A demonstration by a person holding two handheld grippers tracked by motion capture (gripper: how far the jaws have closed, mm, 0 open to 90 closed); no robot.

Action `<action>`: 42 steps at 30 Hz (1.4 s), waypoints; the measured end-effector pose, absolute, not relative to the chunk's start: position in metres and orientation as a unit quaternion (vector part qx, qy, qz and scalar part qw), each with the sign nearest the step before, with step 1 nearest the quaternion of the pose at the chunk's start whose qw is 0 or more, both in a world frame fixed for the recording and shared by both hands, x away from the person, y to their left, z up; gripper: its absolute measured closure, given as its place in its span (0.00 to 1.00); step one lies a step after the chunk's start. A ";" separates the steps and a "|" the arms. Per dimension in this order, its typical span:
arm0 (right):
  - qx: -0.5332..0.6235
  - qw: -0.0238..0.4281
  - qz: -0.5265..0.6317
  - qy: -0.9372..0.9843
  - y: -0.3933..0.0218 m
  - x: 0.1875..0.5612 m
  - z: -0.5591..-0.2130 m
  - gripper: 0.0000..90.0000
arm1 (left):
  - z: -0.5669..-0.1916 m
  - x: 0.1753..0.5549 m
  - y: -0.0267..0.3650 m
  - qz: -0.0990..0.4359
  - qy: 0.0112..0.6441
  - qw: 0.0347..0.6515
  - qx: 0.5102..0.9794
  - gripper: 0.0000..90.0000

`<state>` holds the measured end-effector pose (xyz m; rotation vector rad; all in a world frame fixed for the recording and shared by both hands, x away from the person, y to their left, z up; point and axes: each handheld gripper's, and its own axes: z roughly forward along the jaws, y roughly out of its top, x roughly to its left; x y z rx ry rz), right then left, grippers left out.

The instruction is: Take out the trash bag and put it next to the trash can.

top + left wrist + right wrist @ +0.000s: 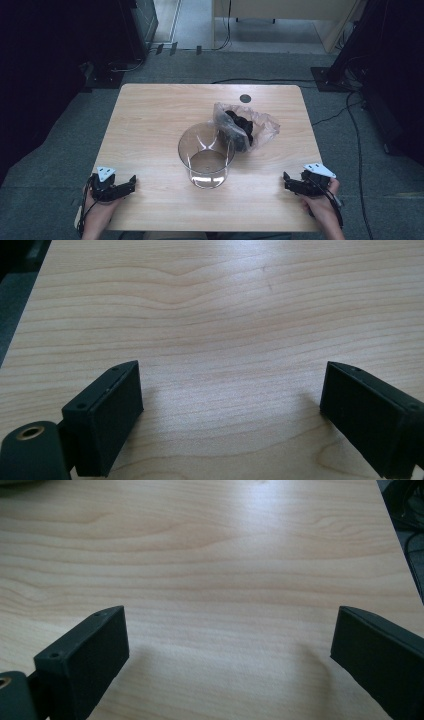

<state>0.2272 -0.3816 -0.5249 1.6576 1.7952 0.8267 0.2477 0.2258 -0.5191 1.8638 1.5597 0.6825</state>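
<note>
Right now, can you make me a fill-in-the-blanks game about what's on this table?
1. The clear container stands upright in the ____ of the table.
2. The plastic bag lying behind the container holds something ____ in colour.
3. The left tool and the right tool both have their jaws ____.
4. Each tool rests near a ____ corner of the table.

Missing words: middle; black; open; front

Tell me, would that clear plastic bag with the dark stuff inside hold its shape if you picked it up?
Probably not. The bag looks thin and crinkled, slumped open on the table, so it would likely sag and fold. The dark contents sit loose inside and may shift or spill. It leans against the clear container, so pushing it might nudge that too.
</note>
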 end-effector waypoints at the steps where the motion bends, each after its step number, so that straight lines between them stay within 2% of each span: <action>1: 0.617 0.277 0.308 0.669 -0.382 0.227 -0.525 0.02 | -0.519 0.248 0.226 0.258 0.589 0.304 0.703 0.11; 7: 0.635 0.258 0.293 0.667 -0.390 0.223 -0.527 0.01 | -0.519 0.248 0.226 0.258 0.589 0.304 0.703 0.11; 42: 0.649 0.262 0.284 0.655 -0.414 0.184 -0.528 0.00 | -0.519 0.248 0.226 0.257 0.589 0.304 0.704 0.11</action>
